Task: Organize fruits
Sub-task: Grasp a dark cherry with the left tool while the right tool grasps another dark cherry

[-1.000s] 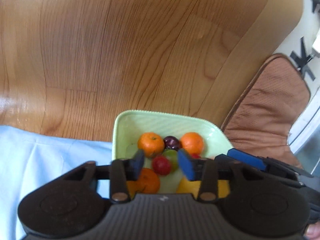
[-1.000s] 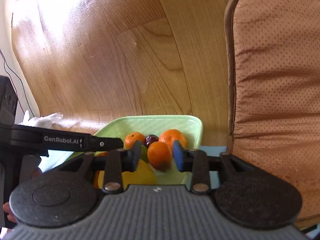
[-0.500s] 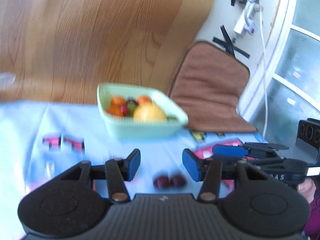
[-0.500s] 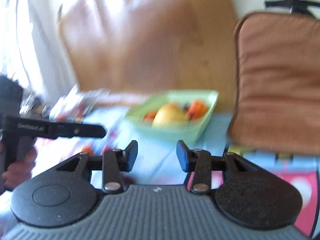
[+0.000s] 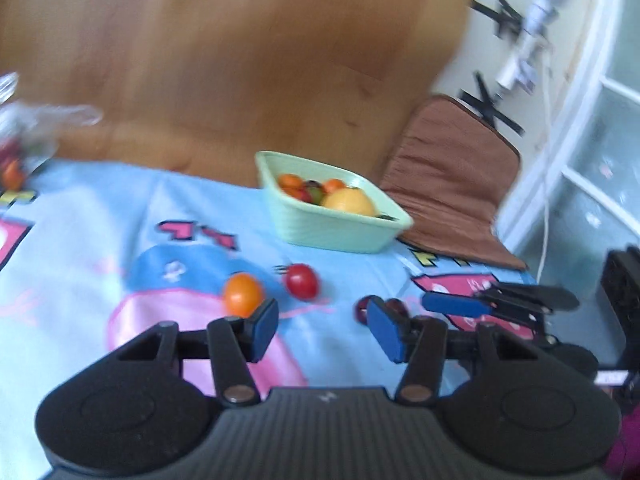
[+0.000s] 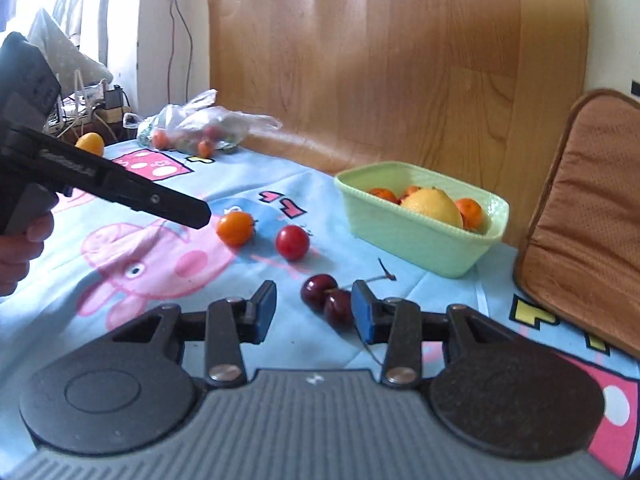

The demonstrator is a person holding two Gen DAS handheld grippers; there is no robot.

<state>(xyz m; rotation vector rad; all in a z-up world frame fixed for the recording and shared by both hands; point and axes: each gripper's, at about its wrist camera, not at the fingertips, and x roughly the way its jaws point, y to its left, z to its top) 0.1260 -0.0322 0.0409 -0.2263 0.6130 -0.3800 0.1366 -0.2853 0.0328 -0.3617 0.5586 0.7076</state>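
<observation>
We hold two grippers low over a cartoon-print tablecloth [image 6: 248, 184] with loose fruit ahead. The left gripper [image 5: 322, 330] has its jaws spreading, nothing between them; an orange tomato [image 5: 243, 294] sits just beyond its left jaw and a red tomato [image 5: 302, 281] ahead of the gap. The right gripper [image 6: 314, 312] has its jaws narrowing but gripping nothing yet; two dark cherries [image 6: 328, 298] lie between them, close against the right jaw.

We judge the risks plain: round fruit may roll off if nudged by a jaw, the soft cherries may bruise if squeezed hard, and the two grippers, close together, may clash.

Far left of the right jaws, a clear plastic bag [image 6: 204, 128] holds small red and orange fruit. Ahead and right of both jaws, the pale green bowl [image 6: 404, 232] holds a large yellow citrus [image 6: 434, 206], several mandarins and some darker fruit.
</observation>
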